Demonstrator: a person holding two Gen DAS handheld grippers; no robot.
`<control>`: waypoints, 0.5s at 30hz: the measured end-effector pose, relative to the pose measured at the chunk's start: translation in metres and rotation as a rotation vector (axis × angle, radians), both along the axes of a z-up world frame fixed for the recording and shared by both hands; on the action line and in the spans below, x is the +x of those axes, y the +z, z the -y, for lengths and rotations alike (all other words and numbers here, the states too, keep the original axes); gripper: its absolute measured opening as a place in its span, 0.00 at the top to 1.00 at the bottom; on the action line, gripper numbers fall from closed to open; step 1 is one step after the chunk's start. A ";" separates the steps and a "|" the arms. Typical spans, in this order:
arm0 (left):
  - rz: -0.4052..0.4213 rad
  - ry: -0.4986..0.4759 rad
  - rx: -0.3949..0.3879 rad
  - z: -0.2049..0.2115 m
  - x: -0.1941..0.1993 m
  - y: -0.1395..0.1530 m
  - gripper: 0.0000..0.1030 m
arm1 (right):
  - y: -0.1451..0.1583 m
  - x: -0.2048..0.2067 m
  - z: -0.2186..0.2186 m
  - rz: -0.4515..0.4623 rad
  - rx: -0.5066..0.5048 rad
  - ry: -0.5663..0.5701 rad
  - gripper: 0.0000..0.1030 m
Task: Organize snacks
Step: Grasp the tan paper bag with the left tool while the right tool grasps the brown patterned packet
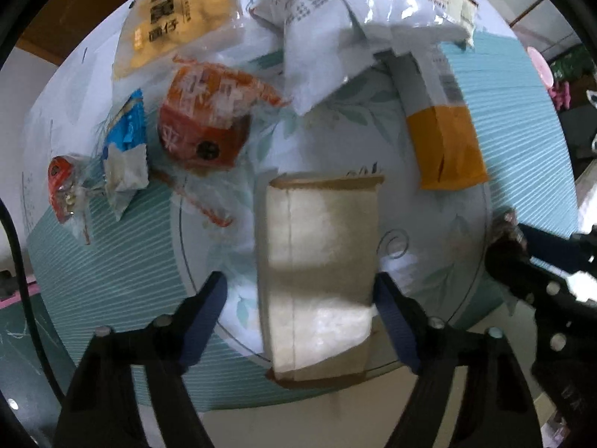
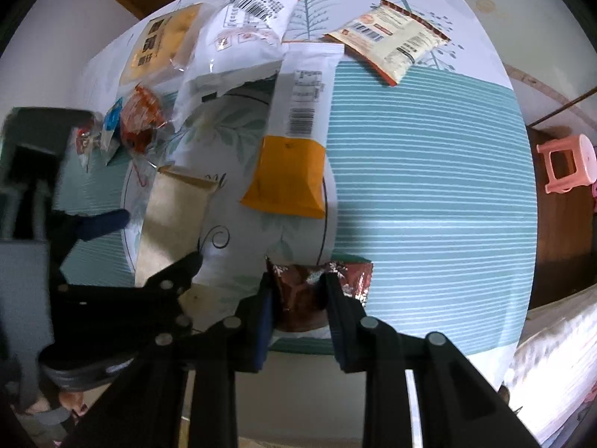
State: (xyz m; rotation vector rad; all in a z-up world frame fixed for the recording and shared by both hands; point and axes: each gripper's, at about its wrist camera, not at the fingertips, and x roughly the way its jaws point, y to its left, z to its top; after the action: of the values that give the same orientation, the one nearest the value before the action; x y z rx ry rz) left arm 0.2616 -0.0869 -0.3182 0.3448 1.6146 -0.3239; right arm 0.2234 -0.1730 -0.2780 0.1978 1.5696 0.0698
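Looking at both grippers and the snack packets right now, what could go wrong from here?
1. The right gripper pinches only the lower part of the dark brown foil packet; it might slip out.
2. The left gripper straddles the tan paper pouch, with only one pad near its edge; closing could skew it.
3. The orange-and-white packet lies close beside the pouch and may get nudged.
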 end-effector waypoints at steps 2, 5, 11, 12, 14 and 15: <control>-0.007 0.009 -0.016 0.001 0.002 0.003 0.45 | 0.001 -0.002 0.004 0.001 0.010 -0.002 0.74; 0.005 0.000 -0.024 0.001 0.003 0.005 0.49 | 0.001 -0.001 0.011 0.005 0.030 -0.004 0.74; 0.054 0.037 -0.094 -0.016 -0.004 0.021 0.50 | 0.012 -0.005 0.027 0.022 0.057 0.003 0.75; 0.065 0.038 -0.099 -0.018 -0.004 0.025 0.50 | 0.014 -0.007 0.031 0.025 0.061 0.002 0.75; 0.093 0.047 -0.108 -0.021 -0.005 0.035 0.50 | 0.018 -0.010 0.035 0.034 0.068 0.003 0.75; 0.101 0.052 -0.113 -0.023 -0.004 0.039 0.50 | 0.022 -0.012 0.037 0.041 0.069 0.002 0.75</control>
State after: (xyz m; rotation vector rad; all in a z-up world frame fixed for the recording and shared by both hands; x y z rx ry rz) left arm 0.2572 -0.0641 -0.2795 0.2290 1.4969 -0.3504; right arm 0.2117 -0.2098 -0.2560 0.2476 1.5279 0.1295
